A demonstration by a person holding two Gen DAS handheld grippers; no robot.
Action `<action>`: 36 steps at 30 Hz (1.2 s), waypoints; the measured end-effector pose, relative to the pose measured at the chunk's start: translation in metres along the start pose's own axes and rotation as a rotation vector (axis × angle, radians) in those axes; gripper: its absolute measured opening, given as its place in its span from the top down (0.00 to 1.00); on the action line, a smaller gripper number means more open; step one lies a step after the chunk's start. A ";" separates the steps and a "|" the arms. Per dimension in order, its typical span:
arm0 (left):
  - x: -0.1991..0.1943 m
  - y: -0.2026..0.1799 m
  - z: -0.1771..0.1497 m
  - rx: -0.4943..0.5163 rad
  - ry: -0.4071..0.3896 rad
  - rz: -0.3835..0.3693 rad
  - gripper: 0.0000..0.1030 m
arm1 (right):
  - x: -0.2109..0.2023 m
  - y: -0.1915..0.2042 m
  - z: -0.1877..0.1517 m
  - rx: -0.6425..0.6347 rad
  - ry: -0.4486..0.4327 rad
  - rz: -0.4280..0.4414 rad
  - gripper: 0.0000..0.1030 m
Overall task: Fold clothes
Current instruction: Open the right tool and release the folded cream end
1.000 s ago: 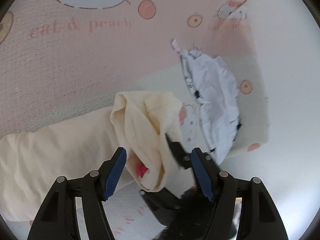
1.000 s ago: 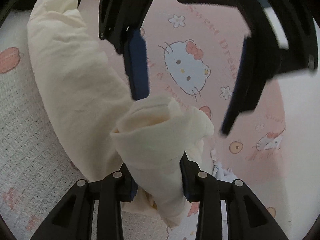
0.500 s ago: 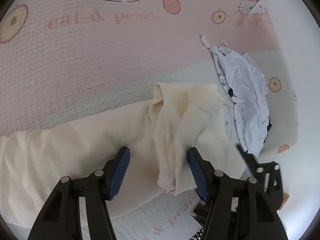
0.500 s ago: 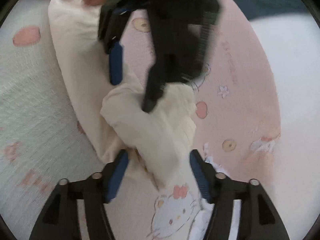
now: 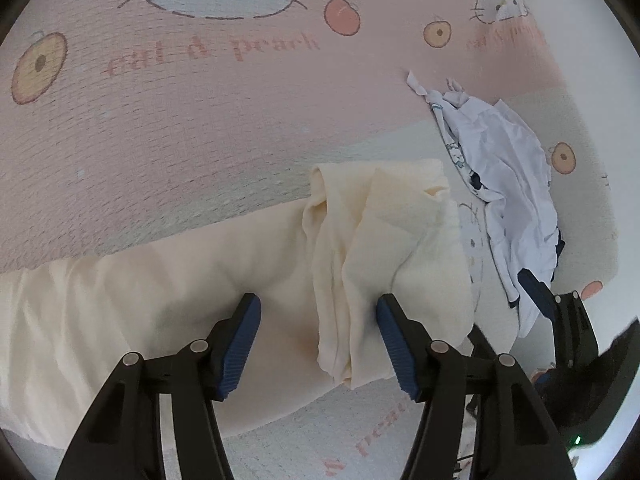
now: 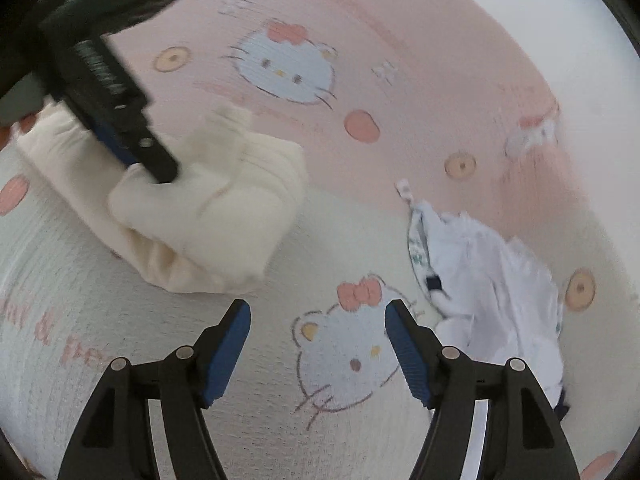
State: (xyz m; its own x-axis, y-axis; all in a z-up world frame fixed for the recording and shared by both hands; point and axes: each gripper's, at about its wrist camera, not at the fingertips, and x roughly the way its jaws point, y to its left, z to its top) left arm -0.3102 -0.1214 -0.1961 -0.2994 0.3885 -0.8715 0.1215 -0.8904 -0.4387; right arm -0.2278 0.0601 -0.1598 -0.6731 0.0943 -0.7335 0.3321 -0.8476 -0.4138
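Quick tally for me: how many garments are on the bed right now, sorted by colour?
Cream garment: 1, folded end lying loose.
White printed garment: 1, crumpled beside it.
Total: 2 garments on the printed bed cover.

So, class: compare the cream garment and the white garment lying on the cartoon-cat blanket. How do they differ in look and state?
The cream garment is plain and partly folded, one end doubled back over a long smoothed stretch; the white garment carries small prints with dark trim and lies in a crumpled, unfolded heap. The cream garment sits between the open left tongs; the white garment lies off to the side. Both rest on the blanket.
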 end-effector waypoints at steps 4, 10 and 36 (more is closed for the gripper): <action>-0.001 -0.001 -0.004 0.012 -0.010 0.015 0.43 | 0.008 -0.001 -0.006 0.143 0.048 0.085 0.33; -0.001 0.000 -0.007 0.038 -0.025 0.018 0.42 | 0.027 -0.041 0.003 0.539 0.028 0.453 0.29; -0.004 0.000 -0.001 -0.148 -0.010 -0.213 0.31 | 0.095 -0.029 -0.005 1.076 0.145 0.879 0.60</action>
State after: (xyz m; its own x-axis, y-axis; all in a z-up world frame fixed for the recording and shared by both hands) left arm -0.3079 -0.1228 -0.1925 -0.3426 0.5606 -0.7539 0.1915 -0.7439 -0.6402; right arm -0.2983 0.0961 -0.2201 -0.4165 -0.6744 -0.6097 -0.1042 -0.6308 0.7689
